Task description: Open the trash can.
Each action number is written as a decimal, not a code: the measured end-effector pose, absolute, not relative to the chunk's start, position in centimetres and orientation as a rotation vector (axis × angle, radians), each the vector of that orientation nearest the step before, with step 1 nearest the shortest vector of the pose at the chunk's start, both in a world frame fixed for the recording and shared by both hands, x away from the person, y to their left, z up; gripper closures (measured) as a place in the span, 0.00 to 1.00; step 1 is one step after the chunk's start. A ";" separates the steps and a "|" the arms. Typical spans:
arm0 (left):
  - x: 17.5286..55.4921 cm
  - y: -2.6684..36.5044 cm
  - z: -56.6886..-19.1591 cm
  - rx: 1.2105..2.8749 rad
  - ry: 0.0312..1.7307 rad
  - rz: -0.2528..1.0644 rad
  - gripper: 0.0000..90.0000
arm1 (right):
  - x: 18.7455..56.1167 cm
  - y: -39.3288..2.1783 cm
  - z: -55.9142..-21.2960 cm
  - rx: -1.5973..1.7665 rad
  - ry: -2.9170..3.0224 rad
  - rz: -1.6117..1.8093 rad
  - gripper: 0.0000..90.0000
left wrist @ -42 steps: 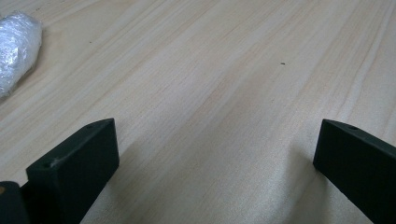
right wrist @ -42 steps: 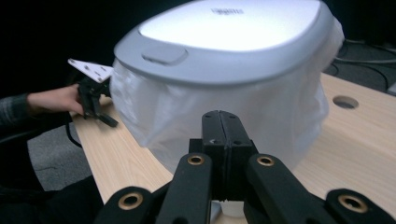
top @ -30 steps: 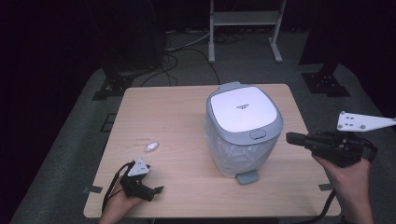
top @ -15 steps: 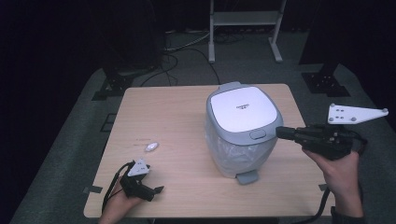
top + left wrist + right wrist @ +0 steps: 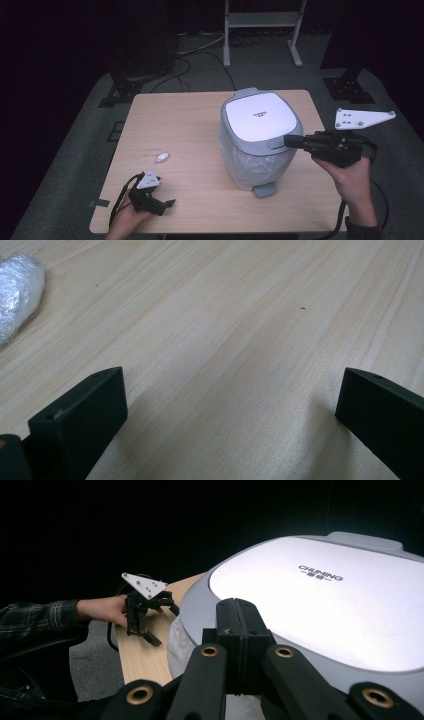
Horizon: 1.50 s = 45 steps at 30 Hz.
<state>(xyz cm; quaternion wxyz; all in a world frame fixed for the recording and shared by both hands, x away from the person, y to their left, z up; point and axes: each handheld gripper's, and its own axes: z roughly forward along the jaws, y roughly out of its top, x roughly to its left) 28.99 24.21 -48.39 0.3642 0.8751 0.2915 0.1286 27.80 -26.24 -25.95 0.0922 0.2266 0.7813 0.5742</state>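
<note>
**Right tool closed at the bin's lid, left tool wide on the counter**

The right tool (image 5: 290, 141), black with a grey three-cornered plate on top, is held level in the person's right hand (image 5: 350, 172). Its jaws are pressed flat together with nothing between them, which the right gripper view shows plainly. Their tips sit at the front right edge of the white-lidded grey plastic waste bin (image 5: 257, 142), just beside the grey latch button under the lid's rim; whether they touch it cannot be told. The right gripper view looks across the bin's white lid (image 5: 320, 600), with small dark lettering on it, while the high view adds what that view hides: the clear bag liner in the bin's body and the grey foot pedal at its base.

The left tool (image 5: 167, 203) rests low on the light wooden counter (image 5: 200, 115) near its front left corner, held in the left hand (image 5: 127, 220). Its jaws stand wide apart and empty, bare wood between them in the left gripper view. That view also shows a small crumpled wad of clear plastic film (image 5: 17, 285) lying on the counter, up and to the left of the jaws; in the high view it lies just beyond the left tool, well apart from the bin.
</note>
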 end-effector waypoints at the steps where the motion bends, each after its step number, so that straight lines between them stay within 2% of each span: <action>1: 29.0 24.2 -48.4 2.251 0.749 0.331 0.00 | 27.9 -26.1 -26.1 0.675 2.331 1.698 0.99; 30: 29.0 24.2 -48.4 2.251 0.749 0.330 0.00 | 28.3 -24.8 -27.1 0.714 2.357 1.589 1.00; 37: 29.0 24.2 -48.4 2.251 0.749 0.330 0.00 | 27.8 -25.9 -26.5 0.731 2.305 1.614 0.92; 45: 29.0 24.2 -48.4 2.251 0.749 0.330 0.00 | 27.2 -27.5 -26.6 0.795 2.244 1.582 0.74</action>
